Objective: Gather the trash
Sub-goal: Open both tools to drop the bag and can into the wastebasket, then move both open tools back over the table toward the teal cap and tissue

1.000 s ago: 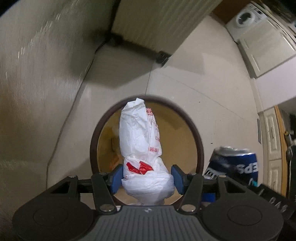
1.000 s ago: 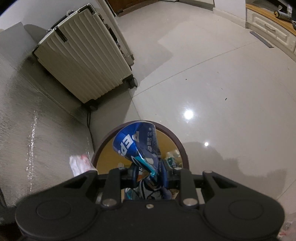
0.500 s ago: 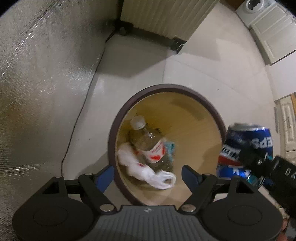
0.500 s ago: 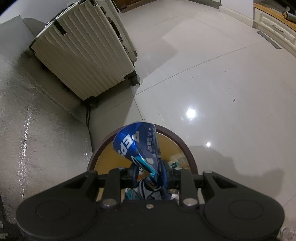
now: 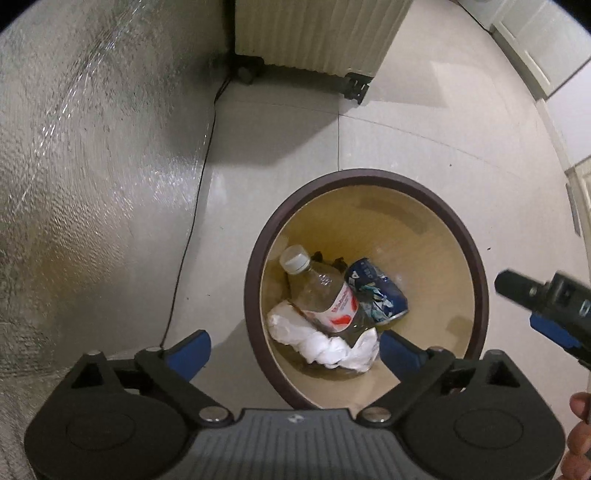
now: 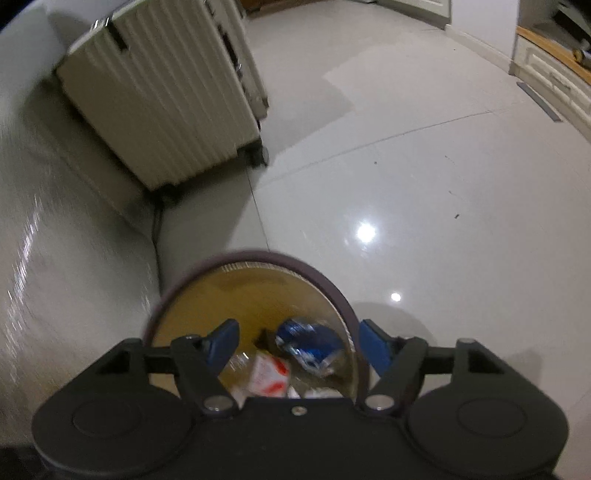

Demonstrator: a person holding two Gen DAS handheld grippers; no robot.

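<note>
Down on the tiled floor (image 5: pixel 424 122) we see the bin (image 5: pixel 476 258) standing just beside a shiny textured wall (image 5: pixel 92 166), w/ a ribbed suitcase (image 5: pixel 317 33) behind it and cabinets (image 6: pixel 554 77) well apart. Inside the bin: plastic bottle (image 5: pixel 325 295), white bag (image 5: pixel 321 343), crushed blue can (image 5: pixel 380 291), all at the bottom. We judge both drops done; no more trash visible on the floor, so maybe little left. Left tongs (image 5: pixel 291 347) spread wide and opening, nothing btw them. Right tongs (image 6: pixel 295 345) also opening, empty, above the bin mouth.
</note>
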